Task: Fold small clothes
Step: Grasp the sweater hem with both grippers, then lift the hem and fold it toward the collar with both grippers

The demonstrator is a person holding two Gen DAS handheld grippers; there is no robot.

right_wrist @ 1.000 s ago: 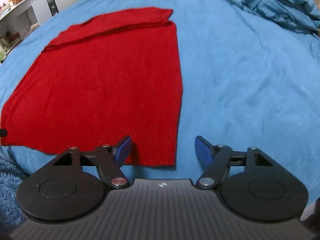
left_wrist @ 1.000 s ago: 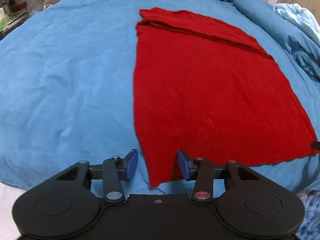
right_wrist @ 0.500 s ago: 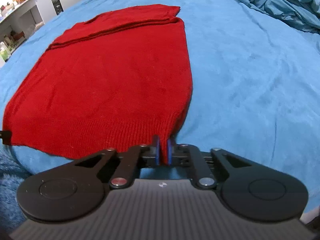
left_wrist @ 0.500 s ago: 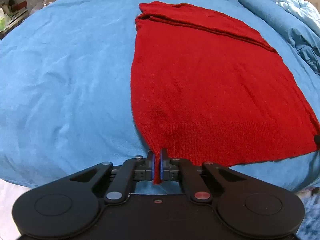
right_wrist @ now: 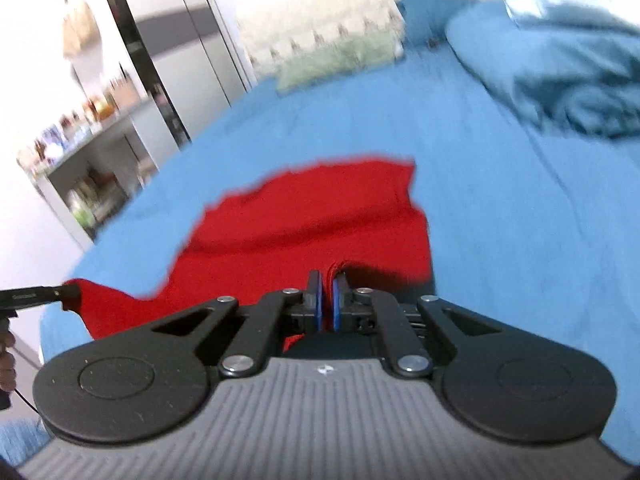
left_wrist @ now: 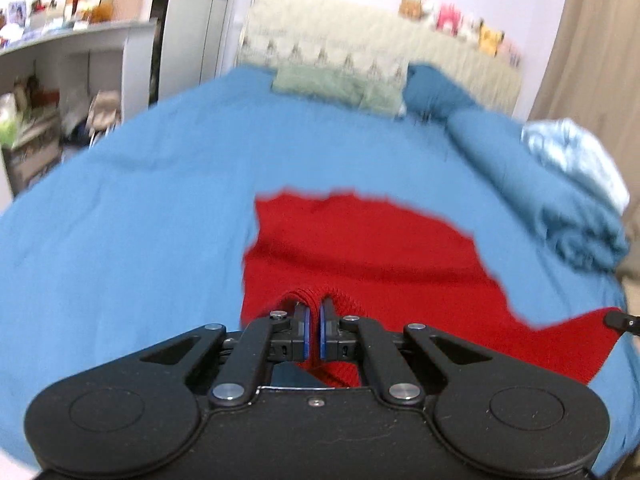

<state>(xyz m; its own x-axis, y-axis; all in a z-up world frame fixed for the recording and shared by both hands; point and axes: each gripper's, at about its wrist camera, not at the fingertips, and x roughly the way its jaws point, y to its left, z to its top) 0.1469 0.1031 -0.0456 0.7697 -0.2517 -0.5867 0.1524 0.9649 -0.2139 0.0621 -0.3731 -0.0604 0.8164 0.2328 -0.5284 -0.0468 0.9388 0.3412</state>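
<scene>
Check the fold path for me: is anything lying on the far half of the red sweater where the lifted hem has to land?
Nothing visible is. Both tongs, left and right, grip the hem of the red sweater, and its far half lies bare on the blue bedspread. The green pillow sits well beyond it.

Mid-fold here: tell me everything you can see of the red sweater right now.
The red sweater looks like a solid red knit with a ribbed hem. Each bottom corner is clamped in a shut gripper: the left hand-held gripper and the right hand-held gripper. The near hem is raised off the blue bedspread and sags between them, while the far part lies on the bed in shallow folds. Motion blur hides finer detail.
</scene>
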